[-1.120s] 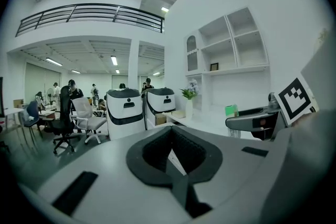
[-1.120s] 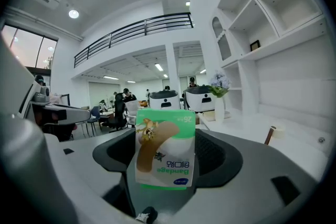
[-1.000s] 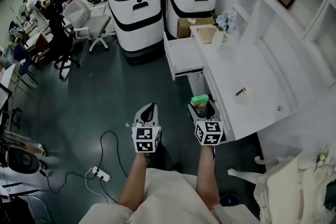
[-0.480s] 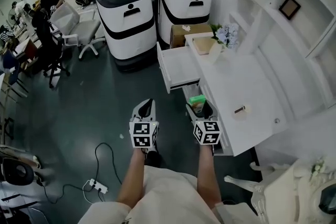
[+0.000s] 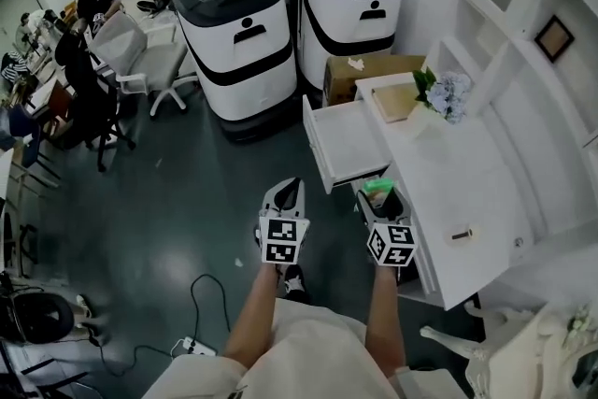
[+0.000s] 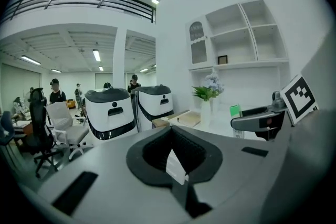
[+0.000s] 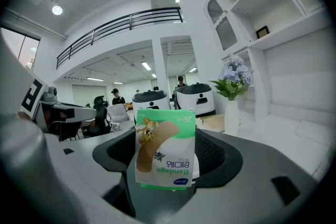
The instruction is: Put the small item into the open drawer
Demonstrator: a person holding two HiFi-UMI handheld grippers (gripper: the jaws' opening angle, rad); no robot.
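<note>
One bandage box pinched in right hand-held gripper; left hand-held gripper pressed together.

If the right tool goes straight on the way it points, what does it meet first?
Likely the open drawer, straight ahead of the right tool and its bandage pack. Height is unclear: it might pass above the drawer toward the cardboard box.
</note>
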